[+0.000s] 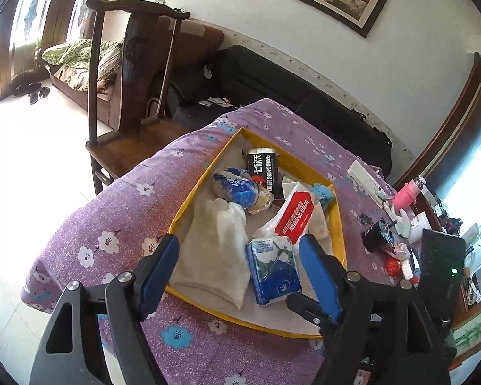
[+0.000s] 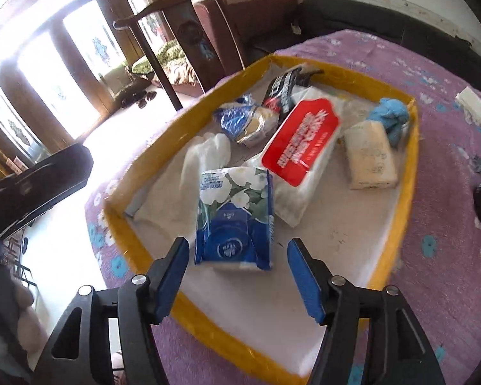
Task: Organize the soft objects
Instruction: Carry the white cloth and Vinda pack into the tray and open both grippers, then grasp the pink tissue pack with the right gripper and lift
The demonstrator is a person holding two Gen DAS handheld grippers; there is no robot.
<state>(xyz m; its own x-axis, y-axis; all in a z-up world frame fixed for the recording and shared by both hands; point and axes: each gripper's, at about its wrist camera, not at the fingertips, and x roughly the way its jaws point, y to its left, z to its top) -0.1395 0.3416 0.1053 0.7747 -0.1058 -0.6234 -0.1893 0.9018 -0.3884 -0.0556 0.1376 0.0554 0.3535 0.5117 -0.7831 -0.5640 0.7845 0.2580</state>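
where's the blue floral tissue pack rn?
Inside the yellow-rimmed tray, near its front edge: the blue floral tissue pack lies between the white towel and the red-labelled wipes pack, just ahead of the open right gripper.

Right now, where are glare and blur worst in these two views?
Left wrist view: floor blown out white, tray sharp. Right wrist view: windows and floor glare white, motion blur smears the tray rim and red pack.

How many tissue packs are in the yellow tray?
3. A blue flowery pack lies nearest the grippers, a red-labelled pack behind it, and a cream pack by the right wall. Others may be hidden underneath.
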